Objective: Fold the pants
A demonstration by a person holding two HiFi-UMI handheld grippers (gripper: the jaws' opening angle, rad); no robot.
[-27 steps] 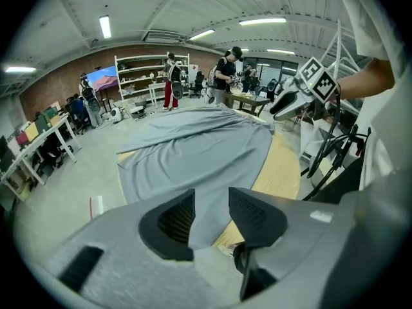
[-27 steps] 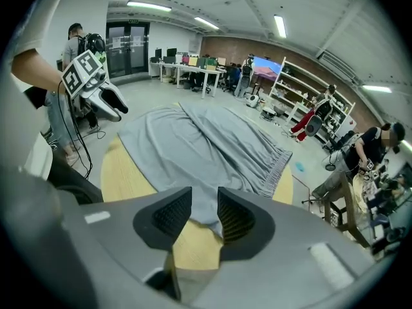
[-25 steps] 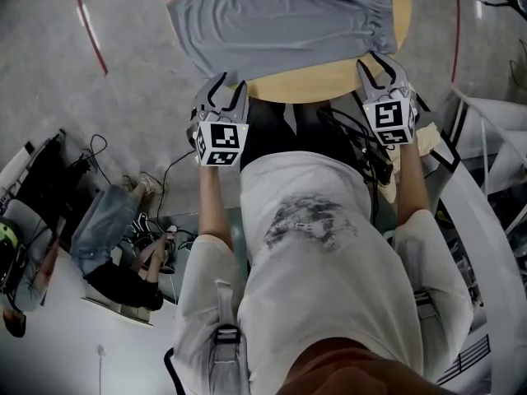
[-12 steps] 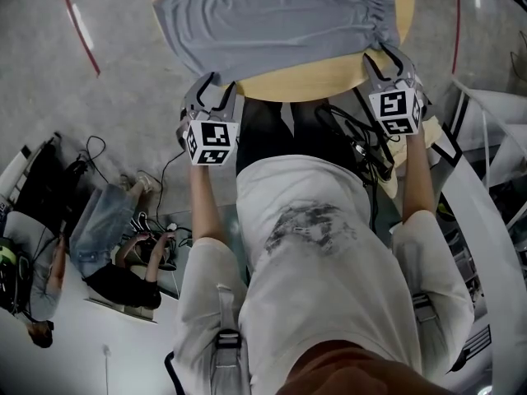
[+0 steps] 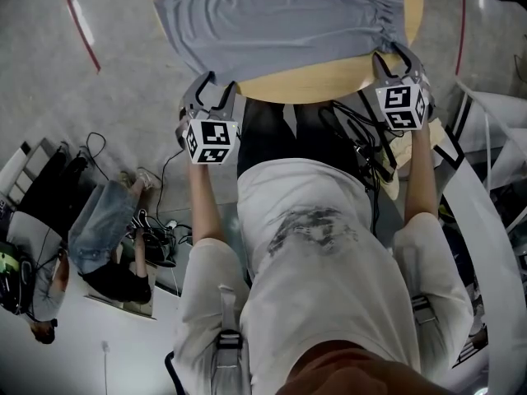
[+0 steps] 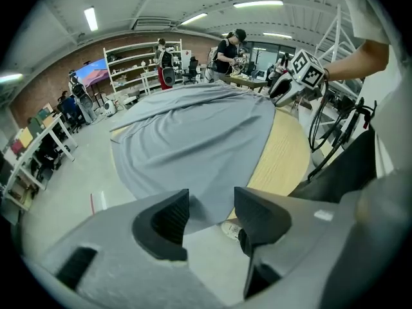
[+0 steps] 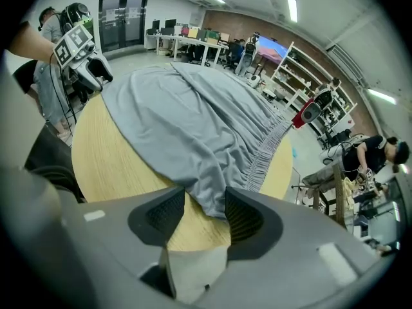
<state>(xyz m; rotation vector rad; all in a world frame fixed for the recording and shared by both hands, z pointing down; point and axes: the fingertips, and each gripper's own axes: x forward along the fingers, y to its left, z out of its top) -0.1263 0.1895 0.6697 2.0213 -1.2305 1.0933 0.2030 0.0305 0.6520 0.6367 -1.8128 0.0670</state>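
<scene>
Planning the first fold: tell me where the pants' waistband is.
Head view, top right: the waistband edges the pants on the round table. Its near end lies loose between the right gripper's jaws, which have just been opening.

left gripper (image 5: 216,93), right gripper (image 5: 398,58): grey shells, black ribbed pads (image 6: 164,221), black-and-white marker cube (image 5: 211,141) each. Operator wears white short-sleeve T-shirt (image 5: 329,295), dark print (image 5: 313,225) on chest.

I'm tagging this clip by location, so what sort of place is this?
Probably an open-plan lab or workshop: storage shelves stand against a brick wall, and rows of desks with equipment fill the far end under strip lights.
</scene>
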